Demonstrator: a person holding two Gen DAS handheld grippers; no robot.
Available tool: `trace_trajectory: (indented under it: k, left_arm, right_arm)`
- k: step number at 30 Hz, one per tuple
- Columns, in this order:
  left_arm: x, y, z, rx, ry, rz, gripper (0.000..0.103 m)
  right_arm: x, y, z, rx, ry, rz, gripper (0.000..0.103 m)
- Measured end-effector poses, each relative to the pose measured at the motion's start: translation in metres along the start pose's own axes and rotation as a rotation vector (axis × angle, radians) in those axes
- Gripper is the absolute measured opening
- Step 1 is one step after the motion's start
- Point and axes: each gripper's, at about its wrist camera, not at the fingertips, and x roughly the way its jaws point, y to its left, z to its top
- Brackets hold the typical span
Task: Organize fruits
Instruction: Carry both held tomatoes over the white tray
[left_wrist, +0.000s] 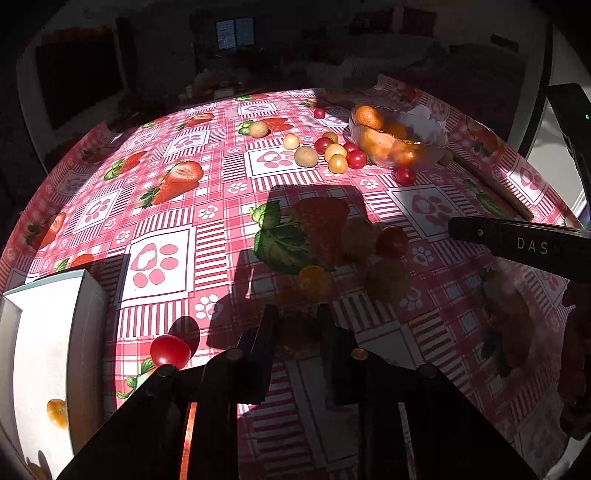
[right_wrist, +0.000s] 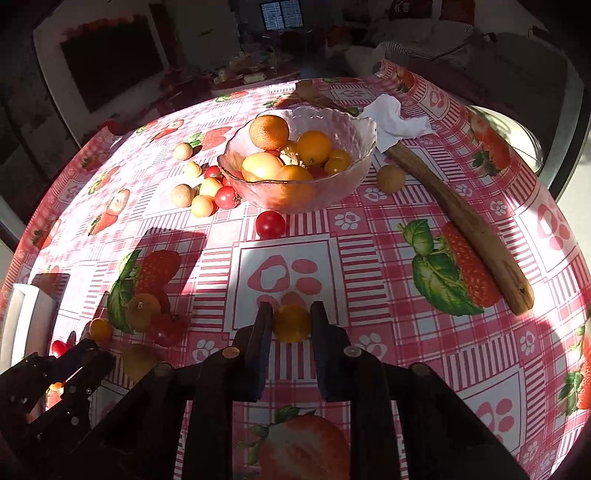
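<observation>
The right gripper (right_wrist: 291, 317) pinches a yellow tomato (right_wrist: 291, 324). The left gripper (left_wrist: 297, 317) is closed; whether on anything, I cannot tell. At twelve o'clock beyond, the bowl (right_wrist: 334, 195) holds fruit.

Loose fruits (right_wrist: 207, 188) lie left of the bowl (right_wrist: 299, 162) on the table (right_wrist: 369, 258).

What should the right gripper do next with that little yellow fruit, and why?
Probably lift it a little. The right gripper has its fingers shut on the small yellow fruit, which looks to sit on the tablecloth. The glass bowl, already holding fruit, seems a likely place for it.
</observation>
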Motion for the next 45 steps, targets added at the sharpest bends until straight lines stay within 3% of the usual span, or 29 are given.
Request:
trace_trajectory:
  k: [10, 23, 34, 45]
  left_arm:
    - [-0.035, 0.006, -0.022, -0.028, 0.003, -0.046, 0.023]
    - [-0.081, 0.028, -0.057, -0.065, -0.019, -0.042, 0.023]
    - [-0.115, 0.075, -0.078, -0.124, -0.069, 0.001, 0.023]
    - [-0.135, 0.150, -0.096, -0.216, -0.098, 0.090, 0.023]
  right_arm:
    - [-0.031, 0.002, -0.044, 0.049, 0.049, 0.104, 0.023]
    - [-0.058, 0.027, -0.083, 0.041, 0.092, 0.142, 0.023]
    - [-0.080, 0.078, -0.086, -0.045, 0.082, 0.163, 0.023]
    - [-0.086, 0.156, -0.077, -0.143, 0.110, 0.250, 0.023]
